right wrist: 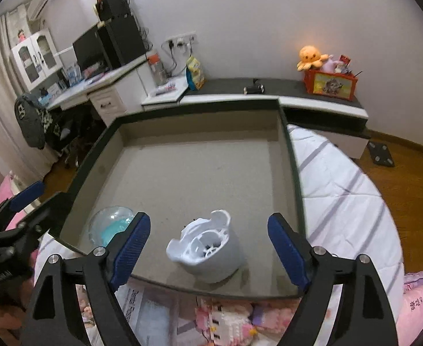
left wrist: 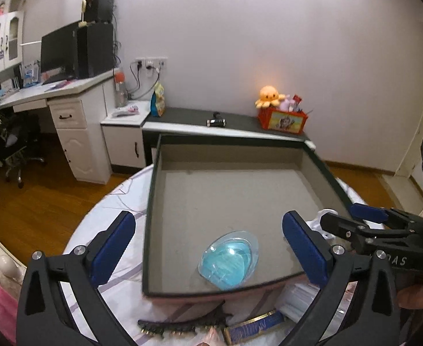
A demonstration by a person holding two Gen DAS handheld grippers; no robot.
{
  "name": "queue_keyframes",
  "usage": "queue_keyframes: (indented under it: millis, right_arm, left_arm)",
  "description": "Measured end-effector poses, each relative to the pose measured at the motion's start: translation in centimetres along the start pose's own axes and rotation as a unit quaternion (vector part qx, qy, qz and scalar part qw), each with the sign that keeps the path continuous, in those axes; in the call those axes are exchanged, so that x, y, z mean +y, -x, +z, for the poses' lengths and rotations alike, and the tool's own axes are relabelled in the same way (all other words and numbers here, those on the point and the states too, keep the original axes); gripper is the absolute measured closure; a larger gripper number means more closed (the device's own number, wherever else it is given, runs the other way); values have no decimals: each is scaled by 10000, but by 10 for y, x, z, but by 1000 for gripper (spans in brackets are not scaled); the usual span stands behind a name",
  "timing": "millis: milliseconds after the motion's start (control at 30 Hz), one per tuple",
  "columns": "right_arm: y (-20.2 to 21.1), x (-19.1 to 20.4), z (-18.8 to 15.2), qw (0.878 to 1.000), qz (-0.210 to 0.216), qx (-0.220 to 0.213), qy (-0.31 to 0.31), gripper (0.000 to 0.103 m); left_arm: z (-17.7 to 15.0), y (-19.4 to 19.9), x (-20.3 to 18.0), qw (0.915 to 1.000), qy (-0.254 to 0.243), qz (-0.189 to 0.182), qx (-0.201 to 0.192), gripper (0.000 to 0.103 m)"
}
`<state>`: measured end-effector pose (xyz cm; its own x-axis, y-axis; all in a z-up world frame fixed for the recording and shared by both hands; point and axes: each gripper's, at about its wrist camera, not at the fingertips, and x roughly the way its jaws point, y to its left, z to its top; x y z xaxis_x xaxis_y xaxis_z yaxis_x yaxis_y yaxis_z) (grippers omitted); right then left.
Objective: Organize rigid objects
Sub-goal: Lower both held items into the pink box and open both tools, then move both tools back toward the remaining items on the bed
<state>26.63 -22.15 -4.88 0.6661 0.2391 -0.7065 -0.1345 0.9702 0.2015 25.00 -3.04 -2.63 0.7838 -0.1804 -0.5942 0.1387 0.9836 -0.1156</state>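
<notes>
Lying in grey box (right wrist: 200,167): blue-filled clear dome (left wrist: 228,259), white-grey cup (right wrist: 208,252); both hand-held grippers wide open, empty.

In the tray (right wrist: 292,173), the dome-shaped piece (right wrist: 110,225) lies at the near left corner; the cup-shaped piece (right wrist: 211,253) sits by the near edge, right of it.

My left black two-finger gripper with blue pads (left wrist: 208,248) and its right twin (right wrist: 208,248) both gape wide (nothing pinched), pointing downward, side by side.
</notes>
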Motion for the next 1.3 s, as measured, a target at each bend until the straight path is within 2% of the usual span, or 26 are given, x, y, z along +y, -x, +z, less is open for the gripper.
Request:
queue_keyframes:
  millis: [100,233,600,1033,1300]
  right_arm:
    - [26,1,-8,9994,118,-305,-129,0]
    - [53,4,-20,9981,140,-584,-102,0]
    - [114,16,-76,9942,-63,-1075,10,0]
    - [159,24,-131,9887,-387,-1449,-74,0]
    - [165,33,-147,9875,-530,-1487,48,0]
  left_arm:
    - [-5,26,5,9997,89,-31,-210,0]
    - [-18,65,10,9985,172,-112,-500,0]
    - [-63,133,11,9964,246,8,-812,0]
    - [-113,162,2,9963,259,250,-781,0]
    - [-121,172,-3,9961,206,309,-799,0]
